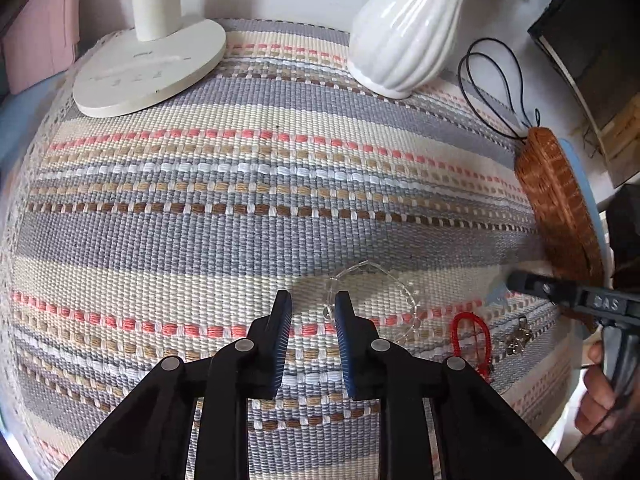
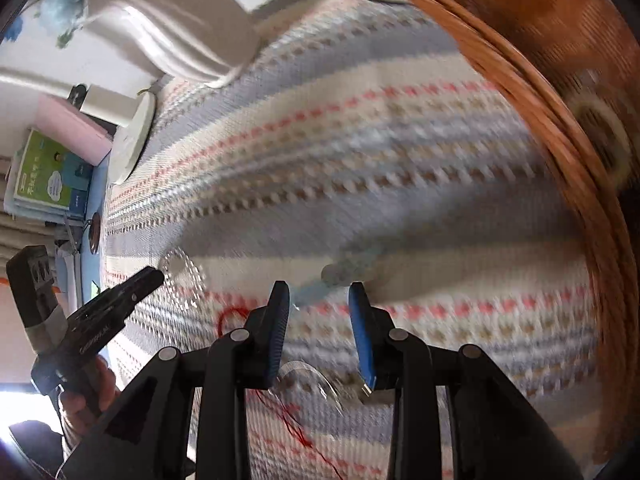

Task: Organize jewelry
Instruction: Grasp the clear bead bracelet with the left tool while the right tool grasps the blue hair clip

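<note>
On the striped woven mat (image 1: pixel 240 184), a clear plastic bangle (image 1: pixel 372 300) lies just ahead of my left gripper (image 1: pixel 312 304), which is open and empty, its right finger touching the bangle's near edge. A red cord bracelet (image 1: pixel 470 336) and a small silver metal piece (image 1: pixel 518 336) lie to its right. A black cord necklace (image 1: pixel 496 84) lies at the back right. The wicker basket (image 1: pixel 560 208) stands at the mat's right edge. My right gripper (image 2: pixel 320 300) is open, hovering over the mat beside the basket (image 2: pixel 540 80); a pale blue piece (image 2: pixel 344 272) lies ahead of it, blurred.
A white ribbed vase (image 1: pixel 416 28) and a round white lamp base (image 1: pixel 148 68) stand at the back of the mat. Books (image 2: pixel 52 176) and a pink box sit beyond the mat's far side. A dark box stands at the back right.
</note>
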`<state>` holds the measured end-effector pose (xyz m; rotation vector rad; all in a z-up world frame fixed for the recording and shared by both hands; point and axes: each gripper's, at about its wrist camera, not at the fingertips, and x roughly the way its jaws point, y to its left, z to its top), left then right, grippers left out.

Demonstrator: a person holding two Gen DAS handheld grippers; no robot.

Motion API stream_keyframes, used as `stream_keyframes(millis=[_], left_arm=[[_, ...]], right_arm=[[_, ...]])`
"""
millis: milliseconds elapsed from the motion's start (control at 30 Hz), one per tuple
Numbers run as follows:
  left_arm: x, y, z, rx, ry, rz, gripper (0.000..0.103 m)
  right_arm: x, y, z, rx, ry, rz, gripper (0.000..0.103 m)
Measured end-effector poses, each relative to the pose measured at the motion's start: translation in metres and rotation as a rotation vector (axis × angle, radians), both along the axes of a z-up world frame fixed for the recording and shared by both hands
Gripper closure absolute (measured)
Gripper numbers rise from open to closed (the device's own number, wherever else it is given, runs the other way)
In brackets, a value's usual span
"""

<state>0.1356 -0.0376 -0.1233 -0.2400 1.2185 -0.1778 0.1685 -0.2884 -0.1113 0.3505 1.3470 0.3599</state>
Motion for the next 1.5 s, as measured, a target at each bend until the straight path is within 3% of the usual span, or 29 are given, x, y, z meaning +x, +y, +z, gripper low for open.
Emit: stream_keyframes(millis=[267,367,467,533,633,733,767,867,933,1033,1167,1300,1400,1500], left_arm=[[-0.013,0.006,0.003,0.001,-0.003,-0.048,0.081],[-0.015,0.002,0.003,0.007,-0.015,-0.043,0.081],[-0.015,-0.001,0.003,0.006,-0.023,-0.024,0.081],[-0.015,-0.005,0.003,0.022,-0.034,-0.016,0.082],[-0.013,-0.019,0.000,0.052,-0.048,-0.016,0.094],[-0.015,-0.018,0.000,0.013,-0.044,-0.025,0.095],[-0.016,-0.017,0.000,-0.003,-0.045,-0.022,0.095],[-0.020,-0.012,-0.002,-0.098,-0.033,-0.004,0.095],[-0.025,-0.009,0.000,-0.173,-0.034,0.003,0.095],[-0.033,-0.009,0.008,-0.268,-0.053,0.012,0.095],[-0.037,-0.009,0.017,-0.324,-0.063,0.029,0.095],[-0.042,-0.007,0.023,-0.324,-0.063,0.034,0.095],[-0.046,-0.004,0.023,-0.317,-0.056,0.037,0.095],[-0.054,0.001,0.019,-0.319,-0.044,0.045,0.095]], right_arm=[[0.009,0.024,0.001,-0.074,0.000,0.017,0.069],[0.010,0.040,0.003,-0.134,-0.021,0.006,0.063],[0.012,0.054,0.002,-0.153,-0.018,-0.048,0.049],[0.012,0.068,0.003,-0.208,-0.037,-0.065,0.048],[0.008,0.088,0.007,-0.275,-0.101,-0.023,0.059],[0.004,0.092,0.009,-0.236,-0.106,0.020,0.096],[0.003,0.091,0.009,-0.212,-0.099,0.037,0.099],[-0.001,0.080,-0.002,-0.213,-0.052,0.056,0.103],[-0.006,0.057,-0.004,-0.111,-0.033,0.041,0.103],[-0.013,0.035,0.003,-0.065,-0.049,0.027,0.103],[-0.014,0.015,0.011,-0.043,-0.068,0.024,0.103],[-0.011,0.004,0.016,-0.001,-0.056,0.027,0.092],[0.003,0.009,0.008,0.082,-0.013,-0.009,0.062],[0.014,0.013,0.003,0.123,0.016,-0.052,0.061]])
